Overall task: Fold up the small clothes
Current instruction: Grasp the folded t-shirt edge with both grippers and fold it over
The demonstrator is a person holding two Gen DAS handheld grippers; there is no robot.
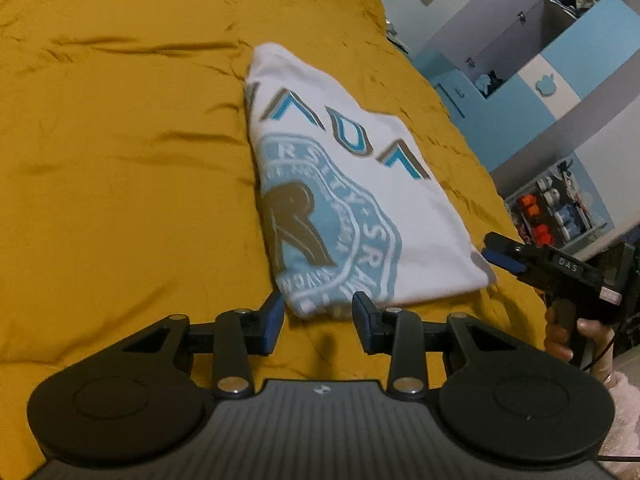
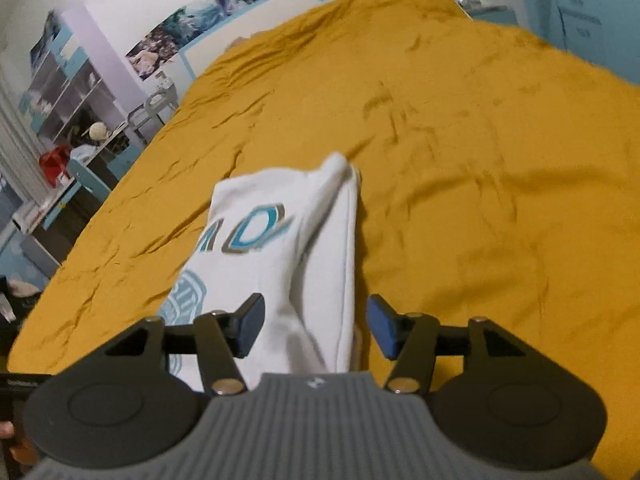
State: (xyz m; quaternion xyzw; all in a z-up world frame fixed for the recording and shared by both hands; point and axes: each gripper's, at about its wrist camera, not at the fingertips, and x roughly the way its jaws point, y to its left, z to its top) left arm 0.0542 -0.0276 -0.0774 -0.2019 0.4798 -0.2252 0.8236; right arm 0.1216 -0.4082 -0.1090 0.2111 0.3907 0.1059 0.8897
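A white T-shirt (image 1: 340, 184) with a blue and brown print lies folded into a narrow stack on the mustard bed cover (image 1: 120, 160). My left gripper (image 1: 318, 322) is open, its fingertips just short of the shirt's near edge, holding nothing. My right gripper (image 2: 316, 328) is open and straddles the shirt's (image 2: 280, 248) near end without pinching it. The right gripper also shows in the left wrist view (image 1: 502, 252), beside the shirt's right corner.
The bed cover (image 2: 480, 160) stretches wide around the shirt, wrinkled. Blue and white cupboards (image 1: 560, 60) and a shelf with small items (image 1: 560, 208) stand past the bed's right edge. A desk and shelves (image 2: 72, 120) stand past its left side.
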